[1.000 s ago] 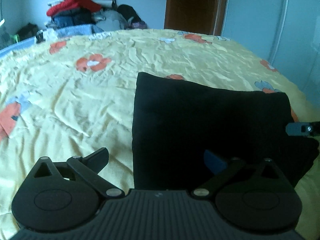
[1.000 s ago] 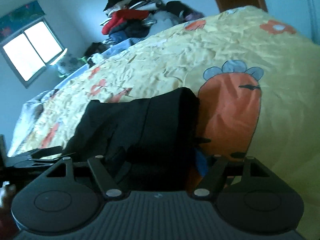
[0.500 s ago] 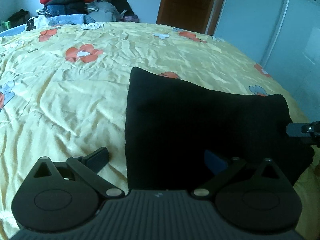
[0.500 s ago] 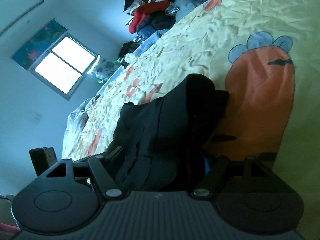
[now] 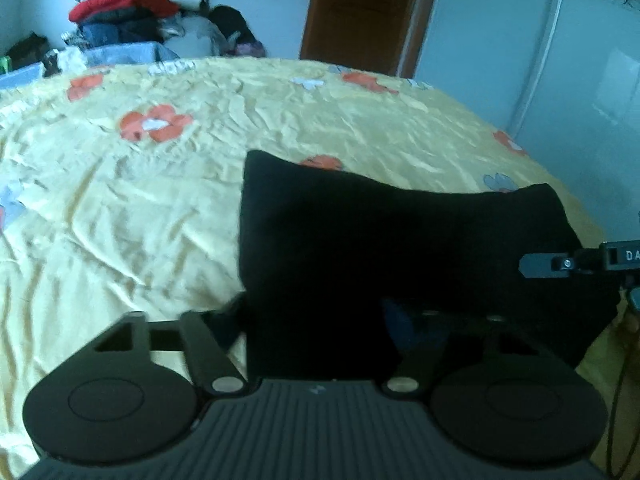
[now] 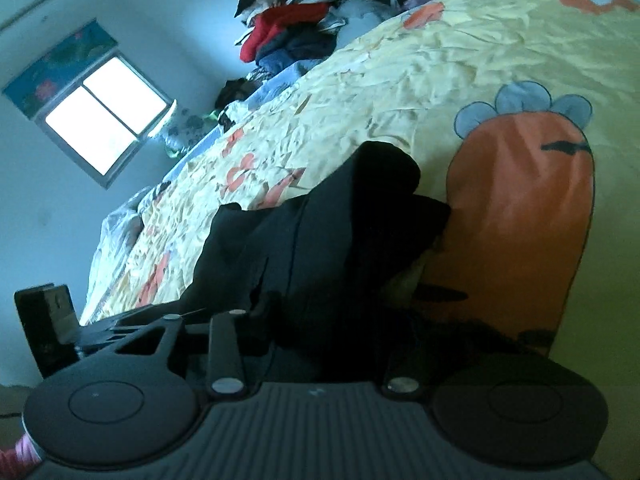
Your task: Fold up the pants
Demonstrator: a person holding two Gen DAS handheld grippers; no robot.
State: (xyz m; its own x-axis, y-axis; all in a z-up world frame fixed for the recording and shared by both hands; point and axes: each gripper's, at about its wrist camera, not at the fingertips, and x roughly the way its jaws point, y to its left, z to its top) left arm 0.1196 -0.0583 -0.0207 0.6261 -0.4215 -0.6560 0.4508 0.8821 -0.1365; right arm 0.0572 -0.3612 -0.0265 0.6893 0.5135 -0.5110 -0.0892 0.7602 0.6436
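Observation:
The black pants [image 5: 380, 240] lie folded into a broad rectangle on the yellow flowered bedspread [image 5: 120, 220]. My left gripper [image 5: 316, 316] is at their near left corner. Its jaws are closing, with the cloth's edge between them: the left finger is at the cloth's side and the blue pad [image 5: 396, 320] is over the cloth. I cannot see the pads pressing. My right gripper [image 6: 332, 312] is at the pants' [image 6: 328, 232] bunched right end, jaws closing around the dark cloth; its far finger is lost in shadow. One of its fingers [image 5: 544, 266] shows at the right of the left wrist view.
A heap of clothes [image 5: 128, 12] is stacked beyond the bed's far edge, beside a brown door [image 5: 360, 12]. A pale wardrobe front [image 5: 520, 60] stands to the right. A bright window [image 6: 104, 120] is on the far wall. The bed's right edge falls away just past the pants.
Both pairs of jaws have narrowed around the pants' near edge. The right wrist view has rolled a little. The pants have stayed where they lay.

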